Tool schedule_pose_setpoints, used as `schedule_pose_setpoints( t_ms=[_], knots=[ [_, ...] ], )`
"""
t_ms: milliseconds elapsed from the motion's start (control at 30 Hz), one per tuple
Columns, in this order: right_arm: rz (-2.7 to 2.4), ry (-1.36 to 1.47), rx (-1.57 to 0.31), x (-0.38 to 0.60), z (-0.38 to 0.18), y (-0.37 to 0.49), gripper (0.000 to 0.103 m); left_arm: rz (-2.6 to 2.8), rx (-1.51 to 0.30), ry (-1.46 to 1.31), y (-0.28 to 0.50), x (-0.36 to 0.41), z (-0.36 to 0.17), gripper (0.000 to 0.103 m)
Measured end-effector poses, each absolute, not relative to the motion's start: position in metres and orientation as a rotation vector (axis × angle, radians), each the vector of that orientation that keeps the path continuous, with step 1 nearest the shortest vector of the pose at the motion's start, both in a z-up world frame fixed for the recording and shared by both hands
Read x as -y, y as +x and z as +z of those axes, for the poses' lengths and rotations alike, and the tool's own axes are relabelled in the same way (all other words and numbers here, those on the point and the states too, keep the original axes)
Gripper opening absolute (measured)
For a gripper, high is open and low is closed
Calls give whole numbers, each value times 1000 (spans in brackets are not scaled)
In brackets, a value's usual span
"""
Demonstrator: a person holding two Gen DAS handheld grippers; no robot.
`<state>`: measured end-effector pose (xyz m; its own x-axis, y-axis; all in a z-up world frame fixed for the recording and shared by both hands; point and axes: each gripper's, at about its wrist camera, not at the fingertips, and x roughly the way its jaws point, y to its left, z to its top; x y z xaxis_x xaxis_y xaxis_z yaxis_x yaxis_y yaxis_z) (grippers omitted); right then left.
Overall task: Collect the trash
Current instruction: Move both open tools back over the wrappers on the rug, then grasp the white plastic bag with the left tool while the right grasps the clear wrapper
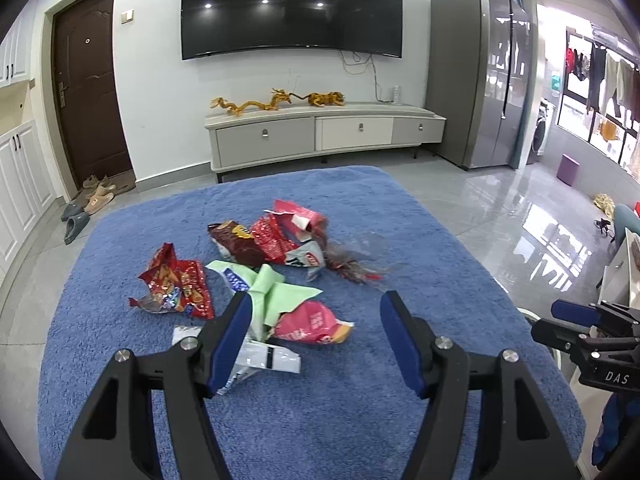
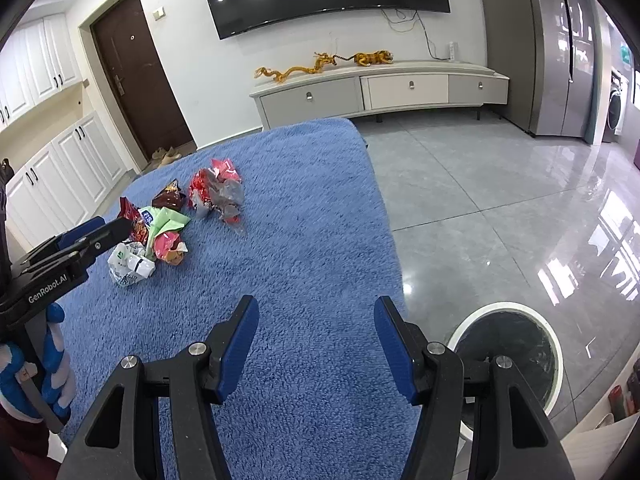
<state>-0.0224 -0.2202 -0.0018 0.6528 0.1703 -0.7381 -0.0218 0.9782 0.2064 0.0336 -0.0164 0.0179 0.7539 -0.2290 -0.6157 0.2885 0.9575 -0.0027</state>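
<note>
In the left wrist view, the left gripper (image 1: 316, 312) has its blue ribbed pads apart, nothing pressed between them. It hangs above a fluffy blue cloth (image 1: 400, 220) where crumpled, shiny snack wrappers (image 1: 256, 268) lie in a loose heap: red foil, pale green paper, pink and white plastic.

In the right wrist view, the right gripper (image 2: 316, 316) also stands apart and empty, over bare cloth. A round white-rimmed bin (image 2: 508, 344) with a black liner stands on the glossy tiled floor (image 2: 500, 200) just beside the cloth's edge.
</note>
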Motion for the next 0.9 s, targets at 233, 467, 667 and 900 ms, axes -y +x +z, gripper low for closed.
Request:
schedule_pose_setpoints(
  t_ms=[233,467,667,900],
  knots=[
    [131,180,-868,215,-6,-13,58,-245,-650,98,40,6,15,72],
    [160,173,-877,209,-10,0,58,-222,-658,99,48,1,10,73],
    [178,167,-887,202,-15,11,58,-210,-673,93,54,-4,4,73],
    [199,142,-893,196,-15,26,58,-173,-696,68,69,-28,-7,73]
  ],
)
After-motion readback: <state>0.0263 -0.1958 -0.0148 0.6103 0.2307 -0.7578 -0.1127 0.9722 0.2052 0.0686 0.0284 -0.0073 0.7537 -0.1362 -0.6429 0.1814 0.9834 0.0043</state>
